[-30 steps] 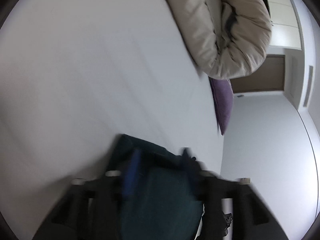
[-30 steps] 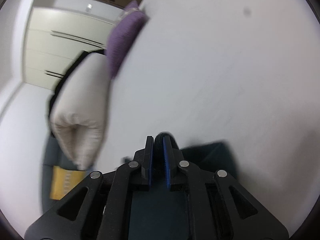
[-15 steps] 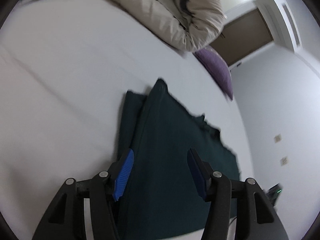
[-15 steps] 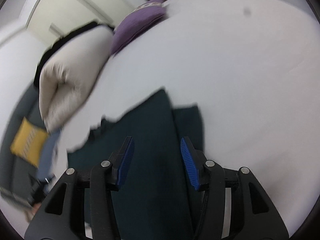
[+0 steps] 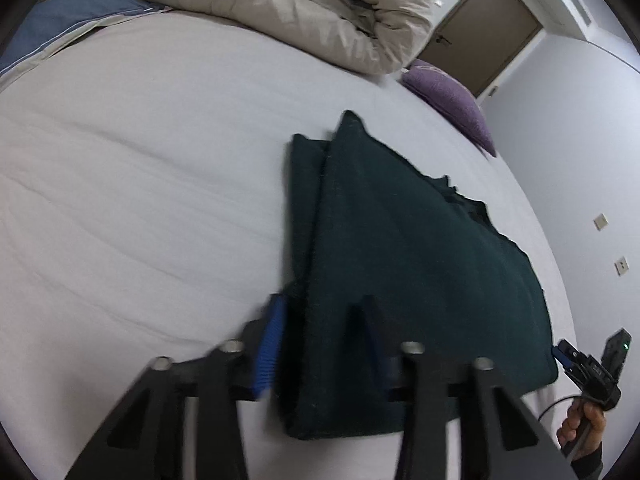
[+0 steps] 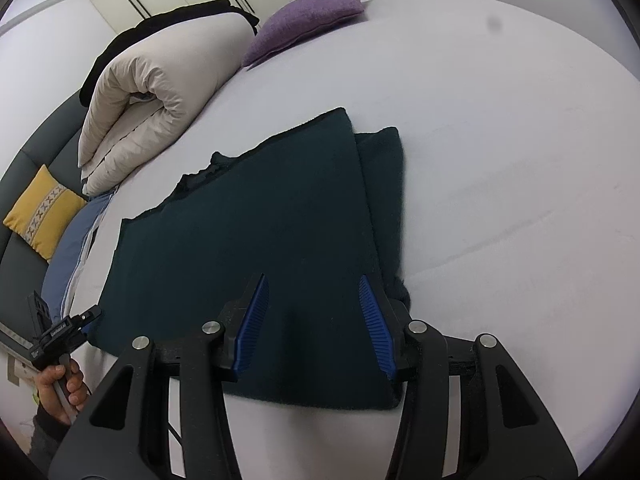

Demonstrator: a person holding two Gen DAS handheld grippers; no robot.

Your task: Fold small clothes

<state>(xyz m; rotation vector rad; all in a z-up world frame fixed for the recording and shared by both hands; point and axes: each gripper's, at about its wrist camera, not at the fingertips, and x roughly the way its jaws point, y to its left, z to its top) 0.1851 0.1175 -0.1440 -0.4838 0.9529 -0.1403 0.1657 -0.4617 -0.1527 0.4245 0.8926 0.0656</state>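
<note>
White bed (image 6: 500, 140): wide, soft support. Dark green garment (image 5: 400, 264) mid-bed, folded, flat; looks thick, soft, light, non-slip; grip near corners through all layers. Left gripper (image 5: 320, 344) closing astride near-left fold, pads apparently not pressing. Right gripper (image 6: 312, 316) released above near-right edge.

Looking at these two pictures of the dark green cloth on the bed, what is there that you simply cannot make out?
- What kind of garment the dark green garment is: folded over itself in both views.
- Whether the left gripper touches the cloth: its fingers are blurred in the left wrist view.
- The black item behind the beige duvet: mostly hidden by it, right wrist view.
- The person: only a hand shows, cut off at the picture edge.
</note>
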